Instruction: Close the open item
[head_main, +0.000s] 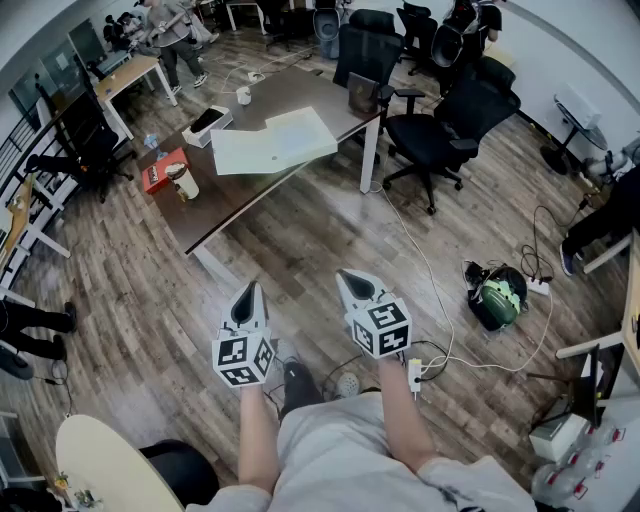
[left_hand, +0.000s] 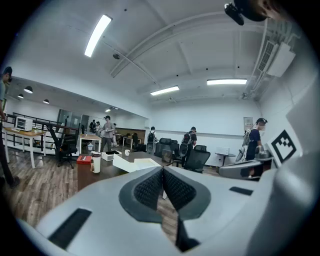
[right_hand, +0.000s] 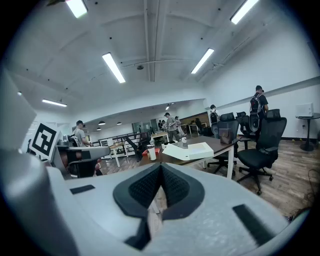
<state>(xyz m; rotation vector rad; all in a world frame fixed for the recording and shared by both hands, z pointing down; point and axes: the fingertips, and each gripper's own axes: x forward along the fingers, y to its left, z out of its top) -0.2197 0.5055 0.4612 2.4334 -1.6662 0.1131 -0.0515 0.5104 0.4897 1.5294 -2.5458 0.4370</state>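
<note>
Wood-floored open office (head_main: 300, 240), seen from a standing position well apart from the work.

Long dark surface (head_main: 310, 90) crosses the upper middle of the head view, with black office chairs (head_main: 450, 130) crowding its right end.

The task's thing, a flat white box (head_main: 272, 142), lies on the near half of the surface. Its lid appears raised and skewed, and one corner reaches toward the surface's edge.

A red carton (head_main: 163, 172) and a lidded paper cup (head_main: 184, 183) stand just beside the box on its left.

A white power strip (head_main: 414, 375) lies on the floor near the person's feet, its cable trailing toward the surface.

Left tongs (head_main: 248, 292) and right tongs (head_main: 357, 282) are both closed with nothing between the pads, and both point forward at the box.

Hazards, as judged:
- The cable may catch a foot on the approach.
- A sideways push on the lid may slide the light box toward the edge or off it, since nothing braces it.
- A wide left-hand sweep may tip the cup.
- Pressing one corner only may leave the lid skewed and not seated.
- Closed tongs can push the lid down but cannot pinch it to realign it.
</note>
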